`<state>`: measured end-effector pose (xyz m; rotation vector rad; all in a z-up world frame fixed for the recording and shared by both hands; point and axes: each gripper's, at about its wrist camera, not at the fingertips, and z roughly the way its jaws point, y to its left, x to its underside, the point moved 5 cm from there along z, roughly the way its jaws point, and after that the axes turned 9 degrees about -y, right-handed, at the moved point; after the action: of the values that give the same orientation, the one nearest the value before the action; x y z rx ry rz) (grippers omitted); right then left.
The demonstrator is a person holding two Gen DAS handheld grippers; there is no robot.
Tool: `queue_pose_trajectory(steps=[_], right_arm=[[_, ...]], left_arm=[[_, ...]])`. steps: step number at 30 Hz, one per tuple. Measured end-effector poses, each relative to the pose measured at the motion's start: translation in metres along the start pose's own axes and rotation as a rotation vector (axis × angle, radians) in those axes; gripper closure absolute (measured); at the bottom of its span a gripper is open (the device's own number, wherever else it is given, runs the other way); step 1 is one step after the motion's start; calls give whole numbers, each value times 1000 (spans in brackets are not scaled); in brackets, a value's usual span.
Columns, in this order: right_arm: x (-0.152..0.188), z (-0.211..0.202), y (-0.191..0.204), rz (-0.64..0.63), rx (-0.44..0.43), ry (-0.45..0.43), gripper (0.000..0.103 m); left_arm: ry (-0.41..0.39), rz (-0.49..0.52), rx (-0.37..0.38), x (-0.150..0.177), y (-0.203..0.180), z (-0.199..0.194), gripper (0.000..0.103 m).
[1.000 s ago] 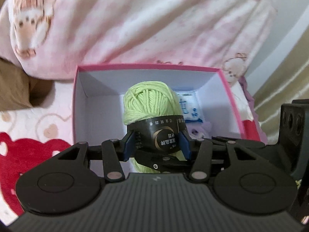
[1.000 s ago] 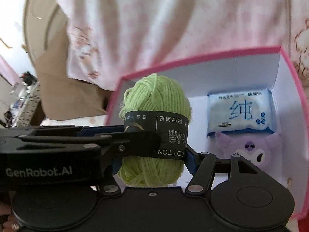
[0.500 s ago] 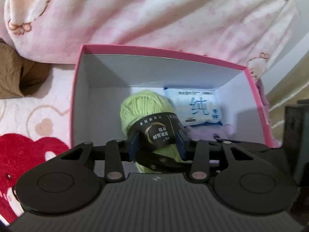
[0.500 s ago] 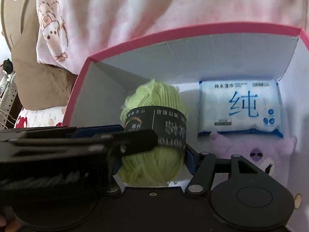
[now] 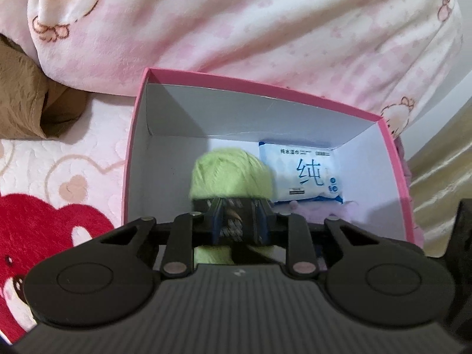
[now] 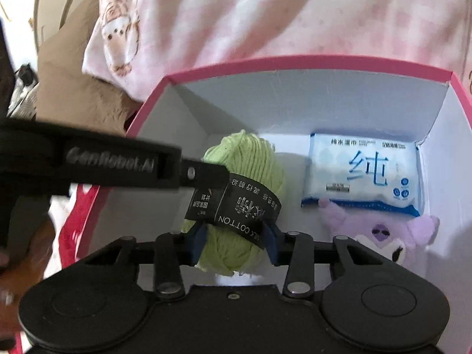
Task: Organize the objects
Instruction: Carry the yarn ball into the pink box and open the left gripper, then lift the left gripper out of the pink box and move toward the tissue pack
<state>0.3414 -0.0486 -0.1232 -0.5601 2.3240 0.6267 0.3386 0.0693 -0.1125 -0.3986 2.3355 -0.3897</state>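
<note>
A green yarn ball (image 5: pixel 230 171) with a black paper label hangs low inside the pink box (image 5: pixel 265 88), left of its middle. My left gripper (image 5: pixel 239 221) is shut on the label, which is bunched between its blue pads. In the right wrist view the left gripper (image 6: pixel 218 177) reaches in from the left onto the label of the yarn ball (image 6: pixel 244 162). My right gripper (image 6: pixel 234 243) holds the ball's lower part; its jaws are closing and the pads press the yarn. I cannot tell whether the ball touches the box floor.
A blue-and-white wipes pack (image 6: pixel 362 174) lies flat at the back right of the pink box (image 6: pixel 295 59), with a purple plush toy (image 6: pixel 380 236) in front of it. A pink blanket (image 5: pixel 236 14) rises behind the box. Brown cloth (image 5: pixel 17 97) and a red-heart sheet (image 5: pixel 44 221) lie left.
Both grippers have sunk with the yarn ball from above the box rim down into the box. The left jaws have narrowed onto the label, and the right jaws have narrowed around the yarn.
</note>
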Motion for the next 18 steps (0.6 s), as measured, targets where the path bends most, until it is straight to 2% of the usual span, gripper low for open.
queue_pose_trajectory(steps=[5, 7, 8, 9, 11, 13, 15, 18], right_arm=[[-11, 12, 4, 15, 37, -43, 58], [-12, 10, 4, 20, 27, -34, 52], [-11, 6, 4, 13, 23, -23, 52], [-9, -1, 5, 4, 16, -14, 51], [-7, -19, 7, -27, -10, -13, 46], [-7, -41, 8, -63, -20, -14, 40], [-8, -64, 9, -91, -25, -2, 39], [-11, -100, 10, -138, -35, 15, 38]], left_arm=[[-52, 10, -19, -3, 6, -6, 79], [-53, -1, -28, -4, 10, -9, 78], [-47, -5, -29, -3, 11, -10, 74], [-39, -9, -27, -2, 11, -13, 73], [-29, -5, -24, 0, 10, -20, 62], [-10, -2, -18, 4, 8, -29, 59], [6, 17, 1, 6, 2, -41, 58], [13, 74, 13, 9, -9, -65, 50]])
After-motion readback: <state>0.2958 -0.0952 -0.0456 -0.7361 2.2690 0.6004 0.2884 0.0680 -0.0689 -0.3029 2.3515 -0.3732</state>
